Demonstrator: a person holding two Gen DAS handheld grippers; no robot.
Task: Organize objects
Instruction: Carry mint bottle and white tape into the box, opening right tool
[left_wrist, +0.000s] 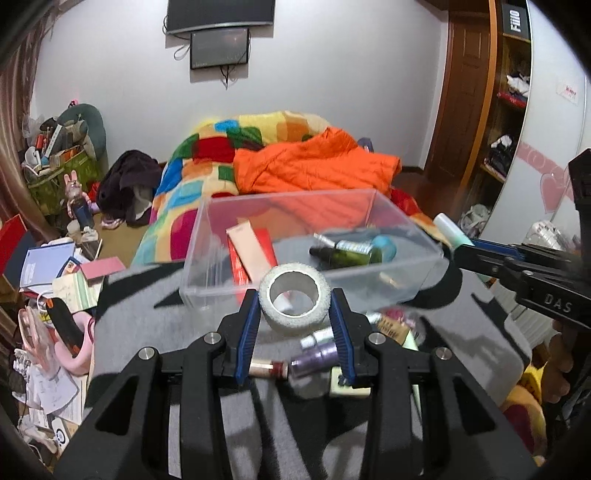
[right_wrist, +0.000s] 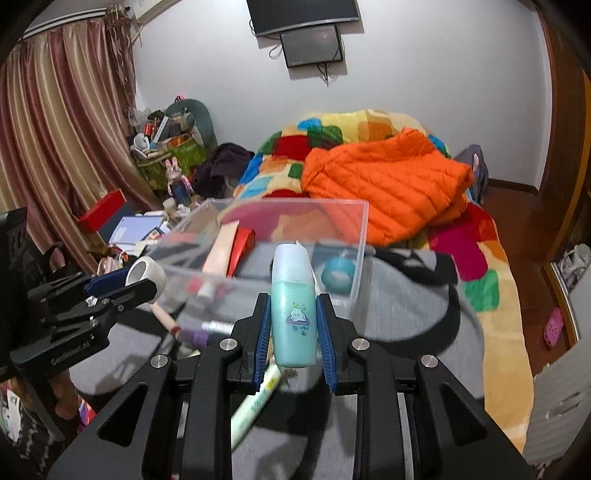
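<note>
My left gripper (left_wrist: 294, 308) is shut on a white roll of tape (left_wrist: 294, 295), held just in front of the near wall of a clear plastic box (left_wrist: 424, 254). The same roll shows in the right wrist view (right_wrist: 147, 275) at the left. My right gripper (right_wrist: 293, 321) is shut on a pale green bottle (right_wrist: 293, 314) with a white cap, held upright before the box (right_wrist: 364, 229). The box holds a pink tube (left_wrist: 249, 254), a red box, a dark green bottle (left_wrist: 347, 254) and a blue tape roll (right_wrist: 338, 275).
Small cosmetics lie on the grey cloth (left_wrist: 147, 332) under the grippers: a purple bottle (left_wrist: 314, 356), a lipstick (left_wrist: 267, 367), a pale tube (right_wrist: 255, 406). An orange jacket (right_wrist: 388, 184) and patchwork blanket lie behind. Floor clutter sits at the left (left_wrist: 55, 280).
</note>
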